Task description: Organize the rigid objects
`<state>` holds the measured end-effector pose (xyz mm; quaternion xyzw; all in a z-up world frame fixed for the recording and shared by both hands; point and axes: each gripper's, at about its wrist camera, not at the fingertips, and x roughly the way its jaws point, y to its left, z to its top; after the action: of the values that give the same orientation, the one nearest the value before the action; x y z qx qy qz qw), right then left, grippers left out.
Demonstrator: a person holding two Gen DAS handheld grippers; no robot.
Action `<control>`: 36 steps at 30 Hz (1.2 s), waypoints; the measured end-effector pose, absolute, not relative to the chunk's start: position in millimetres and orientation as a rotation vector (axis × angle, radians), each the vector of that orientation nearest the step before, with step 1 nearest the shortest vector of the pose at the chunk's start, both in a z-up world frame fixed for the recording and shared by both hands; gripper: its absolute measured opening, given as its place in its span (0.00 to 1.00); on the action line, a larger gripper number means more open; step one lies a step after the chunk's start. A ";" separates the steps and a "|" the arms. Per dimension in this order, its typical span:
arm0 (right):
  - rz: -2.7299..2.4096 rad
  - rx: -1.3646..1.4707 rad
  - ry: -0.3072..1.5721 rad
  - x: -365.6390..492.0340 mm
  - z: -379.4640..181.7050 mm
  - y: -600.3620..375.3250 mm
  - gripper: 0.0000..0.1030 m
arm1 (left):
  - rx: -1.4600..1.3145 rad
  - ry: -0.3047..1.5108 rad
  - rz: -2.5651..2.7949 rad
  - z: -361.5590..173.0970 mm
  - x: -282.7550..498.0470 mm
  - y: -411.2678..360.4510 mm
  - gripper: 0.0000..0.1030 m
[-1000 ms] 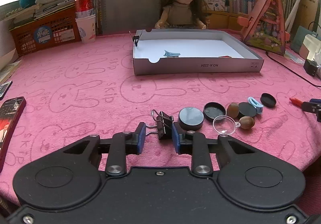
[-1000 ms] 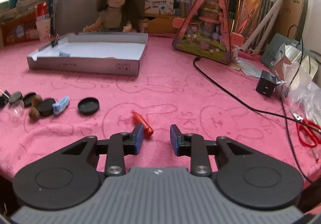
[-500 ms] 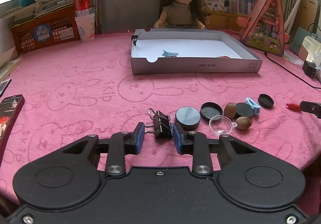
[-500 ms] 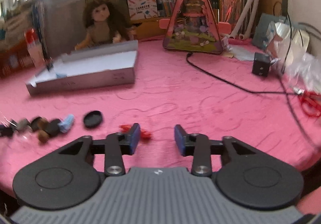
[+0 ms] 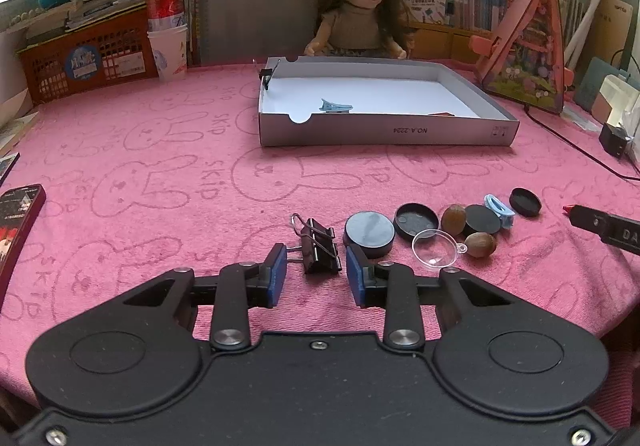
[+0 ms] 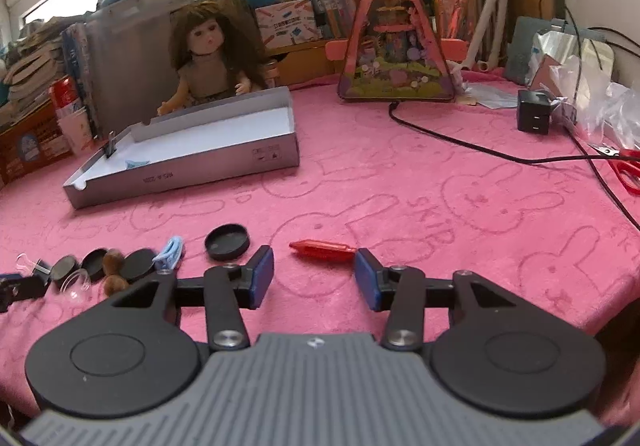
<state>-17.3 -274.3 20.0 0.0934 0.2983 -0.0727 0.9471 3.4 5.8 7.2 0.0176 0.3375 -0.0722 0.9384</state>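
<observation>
Left gripper [image 5: 316,272]: jaws have just been opening a little; the blue pads stand apart with clear gaps to what lies between them, pressing on nothing.
Binder clip [image 5: 318,246]: black, lying on the pink cloth [image 5: 160,174] between and just ahead of the left gripper's fingertips, its wire handle pointing away toward the upper left.
Round lids [image 5: 370,228]: a row of black discs just ahead and to the right of the left gripper, mixed with two brown nuts [image 5: 480,245], a clear plastic dome [image 5: 434,248] and a pale blue clip [image 5: 498,204].
Right gripper [image 6: 314,274]: jaws have just been opening; they stand wide and hold nothing.
Red clip [image 6: 322,248]: lying flat on the cloth just ahead of the right gripper's gap, crosswise, its right end near the right pad; contact cannot be told.
Grey box [image 5: 384,134]: shallow and open, well ahead of both grippers, with a blue clip [image 5: 336,107] on its white floor and a black clip [image 5: 267,73] on its far left corner.
Doll [image 5: 362,22]: seated behind the box.
</observation>
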 end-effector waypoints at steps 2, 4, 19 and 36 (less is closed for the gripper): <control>-0.180 0.197 0.598 -13.4 18.3 -273.9 0.61 | 0.031 0.689 -0.150 7.0 3.0 4.9 0.31; -0.203 0.195 0.583 -10.2 16.3 -270.8 0.61 | 0.028 0.690 -0.153 6.8 2.6 3.6 0.31; -0.135 0.057 0.554 -1.0 10.2 -261.1 0.47 | 0.029 0.699 -0.150 2.8 5.4 1.3 0.31; -0.093 0.053 0.520 4.0 20.3 -257.2 0.48 | 0.009 0.698 -0.045 2.4 12.7 26.5 0.35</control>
<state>4.0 -257.2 20.3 0.0261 0.2570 -0.0462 0.9650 12.7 26.5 2.4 0.0043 0.3421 -0.0221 0.9394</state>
